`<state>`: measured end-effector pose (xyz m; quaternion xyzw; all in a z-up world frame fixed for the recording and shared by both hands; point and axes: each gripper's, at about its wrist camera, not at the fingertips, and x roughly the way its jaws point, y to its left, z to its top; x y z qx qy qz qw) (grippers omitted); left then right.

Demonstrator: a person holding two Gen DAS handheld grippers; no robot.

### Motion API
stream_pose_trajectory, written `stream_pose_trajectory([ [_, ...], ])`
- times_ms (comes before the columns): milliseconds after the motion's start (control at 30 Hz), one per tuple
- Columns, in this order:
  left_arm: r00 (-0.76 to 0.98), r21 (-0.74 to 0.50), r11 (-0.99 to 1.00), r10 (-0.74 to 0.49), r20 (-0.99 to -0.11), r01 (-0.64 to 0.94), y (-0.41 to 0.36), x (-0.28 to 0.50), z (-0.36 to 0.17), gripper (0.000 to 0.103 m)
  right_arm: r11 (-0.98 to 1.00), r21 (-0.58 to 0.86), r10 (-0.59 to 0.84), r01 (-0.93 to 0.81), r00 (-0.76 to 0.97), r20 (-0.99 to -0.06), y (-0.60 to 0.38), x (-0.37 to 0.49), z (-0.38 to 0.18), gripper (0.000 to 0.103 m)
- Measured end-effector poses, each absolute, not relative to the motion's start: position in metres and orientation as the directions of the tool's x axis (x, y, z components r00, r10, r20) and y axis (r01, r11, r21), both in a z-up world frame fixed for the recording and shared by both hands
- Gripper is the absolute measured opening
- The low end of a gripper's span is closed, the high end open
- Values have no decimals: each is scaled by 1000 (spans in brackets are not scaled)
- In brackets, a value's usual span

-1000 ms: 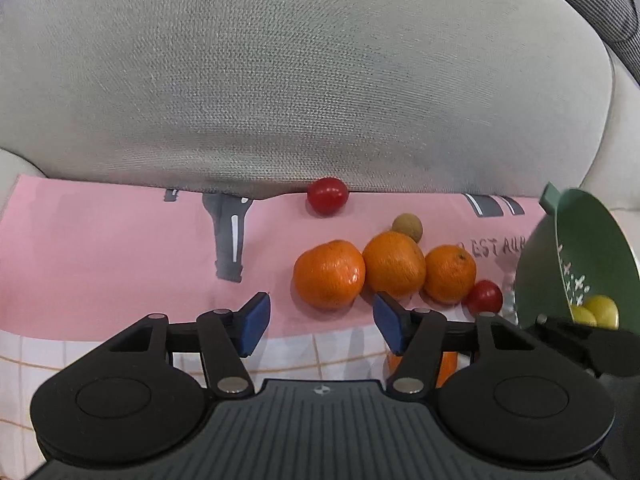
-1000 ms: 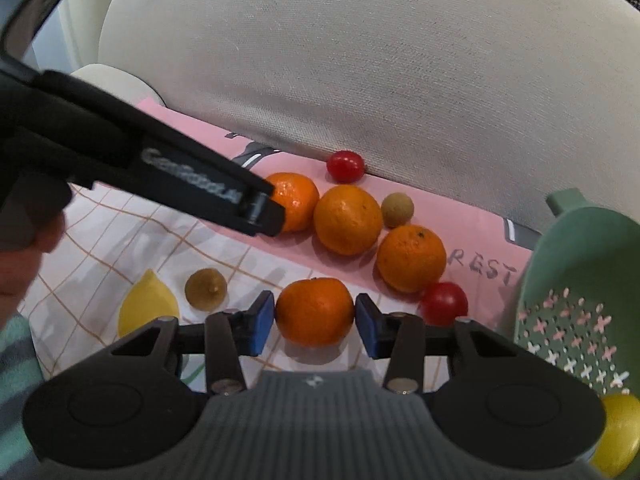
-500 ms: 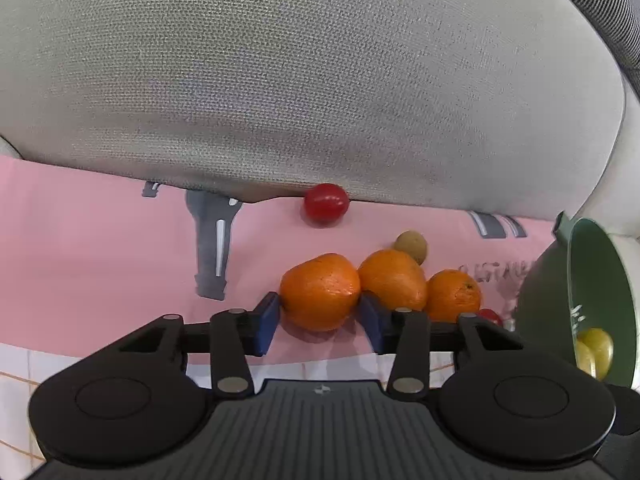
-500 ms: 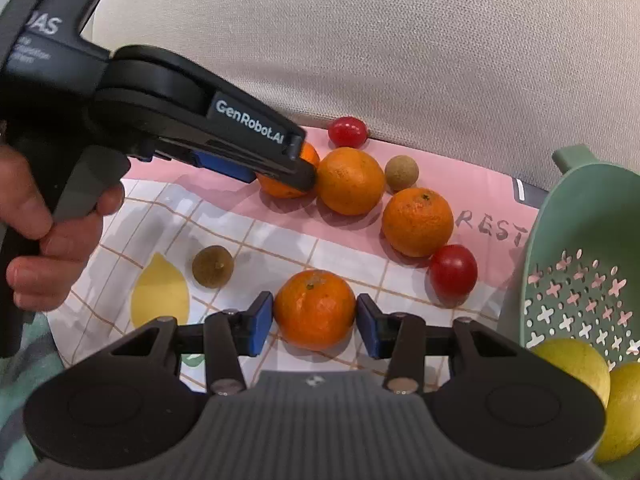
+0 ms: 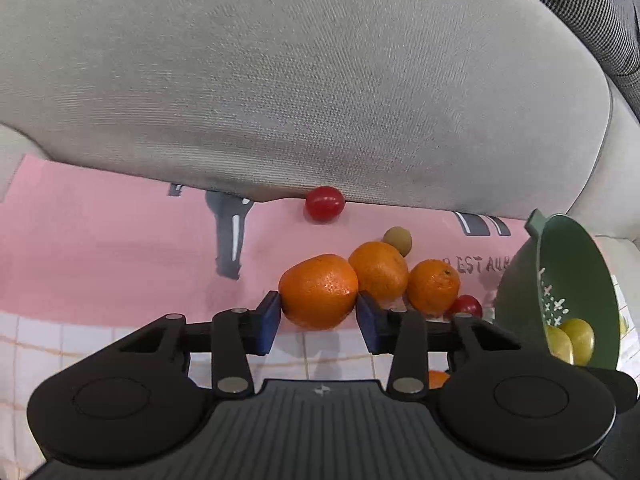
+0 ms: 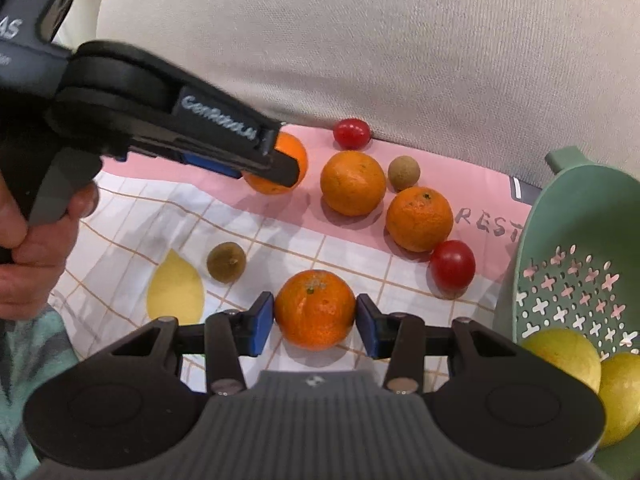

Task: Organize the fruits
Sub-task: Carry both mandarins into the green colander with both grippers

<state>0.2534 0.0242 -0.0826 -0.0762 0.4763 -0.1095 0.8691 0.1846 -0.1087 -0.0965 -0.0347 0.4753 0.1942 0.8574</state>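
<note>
My left gripper (image 5: 319, 311) has its blue pads pressed on an orange (image 5: 319, 290), and its jaws are still closing. In the right wrist view the left gripper (image 6: 276, 160) holds that orange (image 6: 295, 148) apart from the row, left of it. My right gripper (image 6: 315, 321) is shut on another orange (image 6: 314, 308) over the checked cloth. Two more oranges (image 6: 352, 182) (image 6: 419, 218) lie on the pink cloth (image 6: 472, 184). A green colander (image 6: 580, 260) at the right holds yellow lemons (image 6: 564, 356).
Two cherry tomatoes (image 6: 352, 133) (image 6: 453, 266) and two small brown fruits (image 6: 404, 168) (image 6: 226, 262) lie among the oranges. A grey sofa cushion (image 6: 400, 40) rises right behind the cloth. A person's hand (image 6: 36, 248) holds the left gripper's handle.
The left gripper went forward around the leftmost orange, its jaws closed on it, and the orange has come away from its neighbour. The right gripper kept its hold on its orange.
</note>
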Motion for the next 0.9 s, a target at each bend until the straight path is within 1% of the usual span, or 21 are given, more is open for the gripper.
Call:
stream_pose_trajectory([
  [267,574,-210,969,-248,-780,134,14,210,-46,46,920,120,317,-373,531,-786,-119,164,-67,42],
  [567,608,-173,963,-264,-749,205,-18,169,-13,46,931,113,319,-347,624,-714,-147,129,-30,42],
  [767,615,-147,950,-291,-733,274,-47,155,1,46,954,97,273,-284,687,-674,-181,118,-13,42],
  [900,610,-122,935,-312,-729,333,-71,151,7,46,970,94,229,-224,712,-663,-207,114,-8,42],
])
